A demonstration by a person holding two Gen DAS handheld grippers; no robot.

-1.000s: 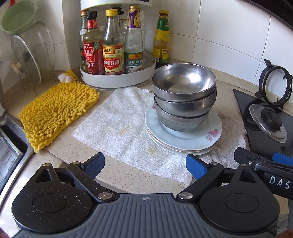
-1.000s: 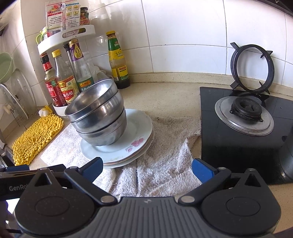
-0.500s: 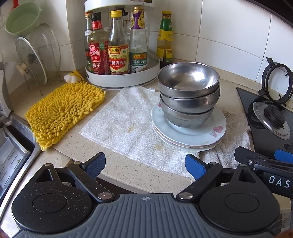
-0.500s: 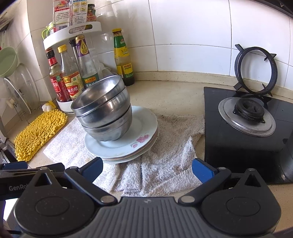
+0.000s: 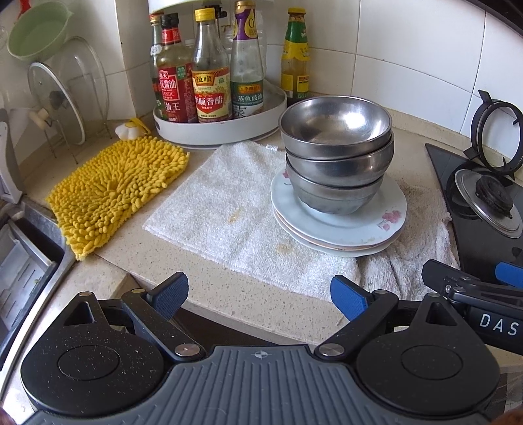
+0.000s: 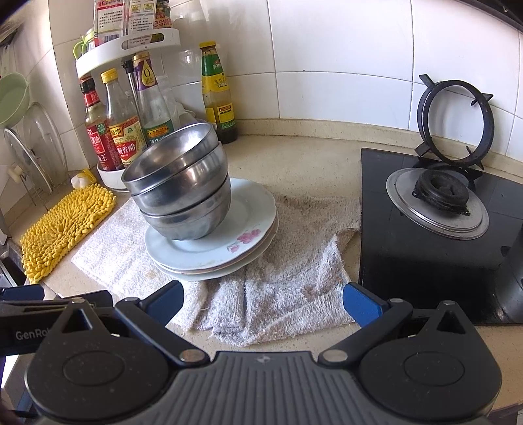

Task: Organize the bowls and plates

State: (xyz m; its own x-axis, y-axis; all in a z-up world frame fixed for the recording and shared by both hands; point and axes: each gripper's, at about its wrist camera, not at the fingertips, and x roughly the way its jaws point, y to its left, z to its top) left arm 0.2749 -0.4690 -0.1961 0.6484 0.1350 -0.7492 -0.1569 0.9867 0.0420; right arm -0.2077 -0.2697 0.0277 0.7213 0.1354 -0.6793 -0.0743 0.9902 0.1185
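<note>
Bowls [image 5: 336,130]: 3 steel ones nested, mouths up, sitting on top plate, a bit left of plate centre in right wrist view. Empty inside.
Plates [image 5: 385,225]: stack of pale plates w/ pink flower print on top one; exact count hard to tell, approx 3. Stack rests on the cloths, between bottle tray and stove.
White towel [image 5: 228,209]: flat on counter under left part of plate stack; a few yellowish stains.
Grey rag [image 6: 294,278]: rumpled, under right part of stack, reaches stove edge.
Left gripper [image 5: 260,294]: jaws wide apart, nothing held; blue pads over counter edge, near side of towel, well short of plates.
Right gripper [image 6: 263,304]: jaws also wide apart, nothing held; pads over near edge of grey rag, plates just beyond left pad.
Grippers: side by side; each shows at the edge of the other's cam view.
Yellow mop cloth [image 5: 114,189]: flat, left of towel, next to sink edge.
Bottle tray [image 5: 222,127]: round white tray w/ sauce & vinegar bottles upright, behind towel; one more bottle [image 5: 294,59] stands on counter right of tray, by wall.
Stove [image 6: 438,229]: black glass top, right of rag; burner cap on it, pot ring [image 6: 454,127] leaning on wall tiles.
Glass lid [image 5: 62,94]: upright in wire rack far left; green bowl [image 5: 36,29] above it.
</note>
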